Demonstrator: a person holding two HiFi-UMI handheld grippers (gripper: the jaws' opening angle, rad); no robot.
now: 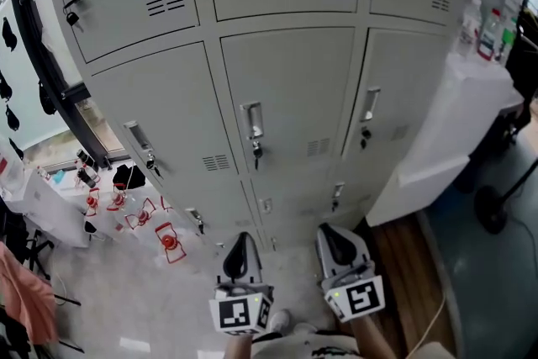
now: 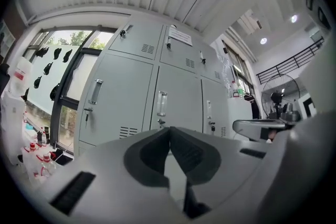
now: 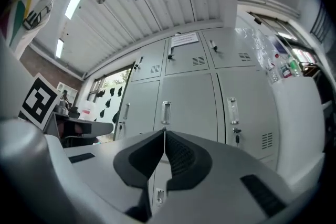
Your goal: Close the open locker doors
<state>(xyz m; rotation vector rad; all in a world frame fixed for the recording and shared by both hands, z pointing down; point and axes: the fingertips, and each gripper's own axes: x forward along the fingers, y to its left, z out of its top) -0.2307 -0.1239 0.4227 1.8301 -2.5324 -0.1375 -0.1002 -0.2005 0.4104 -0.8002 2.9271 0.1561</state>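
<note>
Head view, near end first. Found left gripper (image 1: 240,248) and right gripper (image 1: 332,240) side by side at bottom of frame, apart from each other, both aimed at the foot of the lockers (image 1: 286,97), marker cubes (image 1: 239,311) nearest the camera. Neither gripper touching a door.

Checked left gripper view: jaws of left gripper (image 2: 169,132) pressed tip to tip, nothing between them. Checked right gripper view: same for right gripper (image 3: 164,135), jaws fully together and empty.

Beyond the grippers, noted grey metal lockers three columns wide, stacked in rows. Looked over the locker doors (image 1: 160,118) in all three views: every door that shows lies flush in its frame, all shut. Bottom row only partly visible past the grippers. Noted upright handle (image 1: 252,120) on the middle door with a key (image 1: 257,151) hanging under it; like handles and keys on the neighbouring doors, vent slots on each.

Left of the lockers: pale floor (image 1: 126,298) with small red wire-frame pieces (image 1: 168,240) lying near the locker foot; dark window frame (image 1: 50,55) further back along the same side.

Right of the lockers: white surface (image 1: 471,88) just beside the end column, bottles (image 1: 486,23) standing at its far end. Labels too small to read.
</note>
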